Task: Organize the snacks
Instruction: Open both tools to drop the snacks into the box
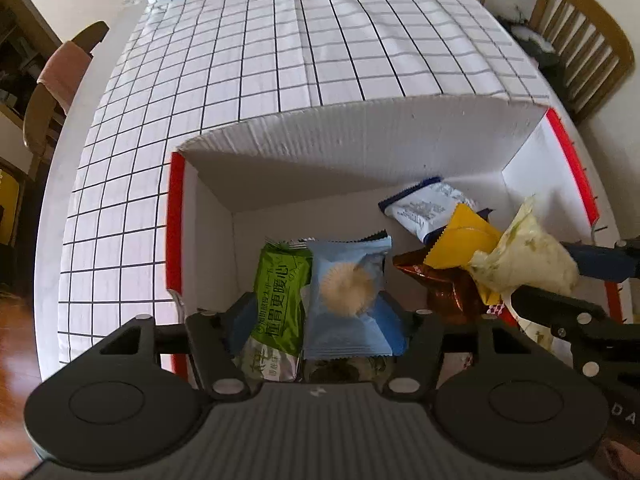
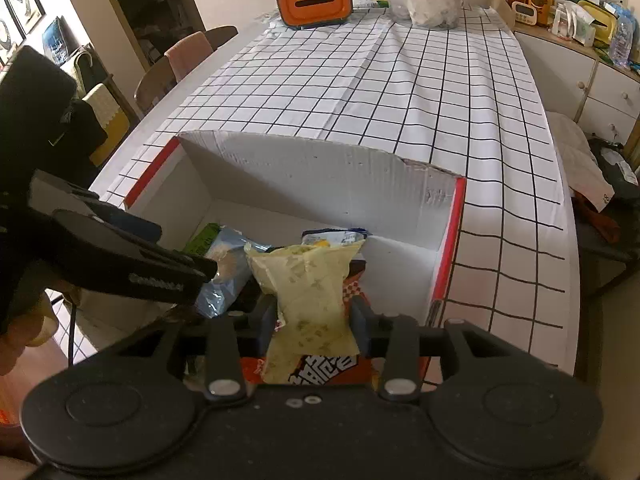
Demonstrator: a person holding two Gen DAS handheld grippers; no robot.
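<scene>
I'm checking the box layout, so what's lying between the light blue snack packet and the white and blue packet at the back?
Bare white floor of the box separates the light blue packet from the white and blue packet; the left wrist view shows it.

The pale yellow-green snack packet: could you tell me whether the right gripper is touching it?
Touching: the right wrist view shows the right gripper squeezing the pale packet.

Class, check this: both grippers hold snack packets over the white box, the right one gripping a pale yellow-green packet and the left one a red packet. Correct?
Not quite. The left gripper holds a light blue packet, not red, as the left wrist view shows. The right gripper does hold the pale yellow-green packet over the white box.
</scene>
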